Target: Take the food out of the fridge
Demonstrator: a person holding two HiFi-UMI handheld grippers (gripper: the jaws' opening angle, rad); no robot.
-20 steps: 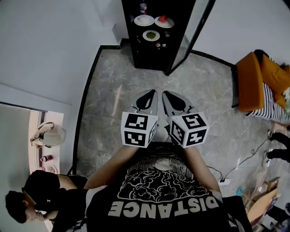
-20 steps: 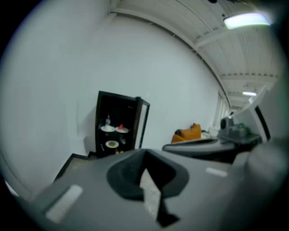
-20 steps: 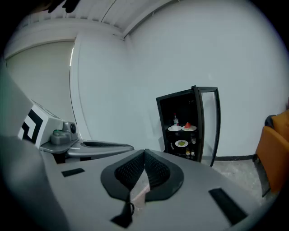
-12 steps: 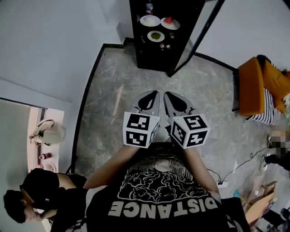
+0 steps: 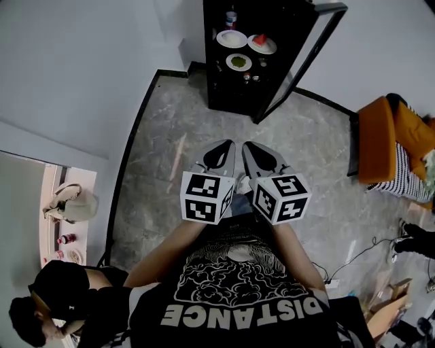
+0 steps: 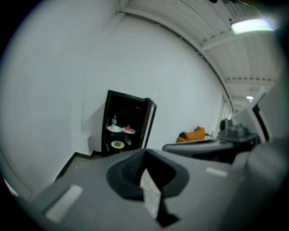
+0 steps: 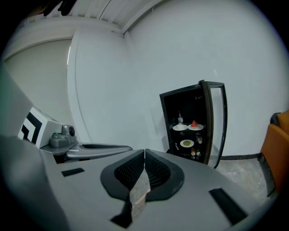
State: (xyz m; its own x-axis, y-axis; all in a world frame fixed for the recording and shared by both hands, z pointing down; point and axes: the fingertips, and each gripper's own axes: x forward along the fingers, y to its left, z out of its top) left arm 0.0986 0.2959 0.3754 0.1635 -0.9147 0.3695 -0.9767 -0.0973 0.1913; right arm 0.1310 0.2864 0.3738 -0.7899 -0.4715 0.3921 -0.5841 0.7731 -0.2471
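I hold both tongs low in front of my body, side by side and both pointing a little downward toward the fridge [image 5: 231,98]. The left tongs [image 5: 230,142] have their jaws together, and nothing is between them. The right tongs [image 5: 245,143] are also fully closed and empty; in the right gripper view the two ribbed pads meet along one thin line. The two tips are just beside each other but do not touch.

The fridge is a black cabinet that stands against the white wall, well apart from the tongs, with grey stone floor [image 5: 170,143] between us. Its glass door [image 5: 292,61] is swung open to the right. The food is inside on the shelves. On the upper shelf there is a white plate [image 5: 232,39], and just beside it a plate with a red piece of food [image 5: 262,43]. Below them is a plate with something green [image 5: 238,62]. A bottle [image 5: 231,17] stands behind the white plate, and some small jars [image 5: 251,77] are on the lower level.

An orange chair [image 5: 378,132] is at the right side of the room. Another person [image 5: 47,309] in black is at the lower left.
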